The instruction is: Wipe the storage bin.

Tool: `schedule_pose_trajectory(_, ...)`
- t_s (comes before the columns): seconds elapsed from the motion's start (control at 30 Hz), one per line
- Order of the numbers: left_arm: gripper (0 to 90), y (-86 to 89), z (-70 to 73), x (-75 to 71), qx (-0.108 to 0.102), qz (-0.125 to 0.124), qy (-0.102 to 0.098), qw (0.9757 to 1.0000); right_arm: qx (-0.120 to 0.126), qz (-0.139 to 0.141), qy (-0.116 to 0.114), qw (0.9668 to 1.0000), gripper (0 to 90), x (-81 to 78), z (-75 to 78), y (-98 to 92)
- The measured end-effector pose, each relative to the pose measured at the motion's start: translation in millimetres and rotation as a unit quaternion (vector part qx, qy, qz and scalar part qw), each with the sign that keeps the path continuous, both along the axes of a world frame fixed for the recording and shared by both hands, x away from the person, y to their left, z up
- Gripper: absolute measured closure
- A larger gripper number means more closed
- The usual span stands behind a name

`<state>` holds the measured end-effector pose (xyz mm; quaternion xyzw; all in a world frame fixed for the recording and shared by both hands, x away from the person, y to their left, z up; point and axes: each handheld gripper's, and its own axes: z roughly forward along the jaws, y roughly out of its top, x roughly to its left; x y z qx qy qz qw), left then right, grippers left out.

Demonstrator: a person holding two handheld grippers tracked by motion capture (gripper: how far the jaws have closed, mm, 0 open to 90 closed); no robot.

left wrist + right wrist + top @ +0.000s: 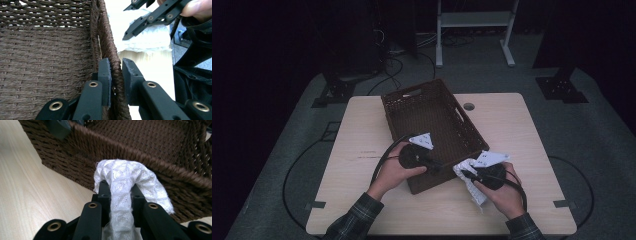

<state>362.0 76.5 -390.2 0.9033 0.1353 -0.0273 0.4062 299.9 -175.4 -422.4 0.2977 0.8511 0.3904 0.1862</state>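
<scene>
At the table's centre: a brown woven basket (432, 120) is set at a slant on the wooden table (362, 150), stretching from upper middle to lower middle of the high view.
Left gripper (434, 166): its jaws are closed on the basket's near rim, one inside the wall and one outside, as seen at lower centre of the left gripper view (115, 75).
Right gripper (466, 174): its jaws are clamped tight on a white knitted cloth (125, 187).
Cloth: it is held just beside the basket's near right corner, draped over the jaws, lower right of centre in the high view (474, 192).
</scene>
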Motion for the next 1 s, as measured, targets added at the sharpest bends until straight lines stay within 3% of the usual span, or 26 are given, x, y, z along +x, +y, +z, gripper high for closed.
schedule_pose_trajectory(0.43,77.1,0.2,0.1,0.7,0.002,-0.002,-0.001,1.0000,0.028,0.017,-0.031,0.9990,76.0,-9.1,18.3,3.3)
schedule_pose_trajectory(1.0,77.1,-0.4,0.1,0.1,0.003,-0.001,-0.001,1.0000,-0.014,0.023,0.030,0.9992,76.3,9.0,-21.0,17.9)
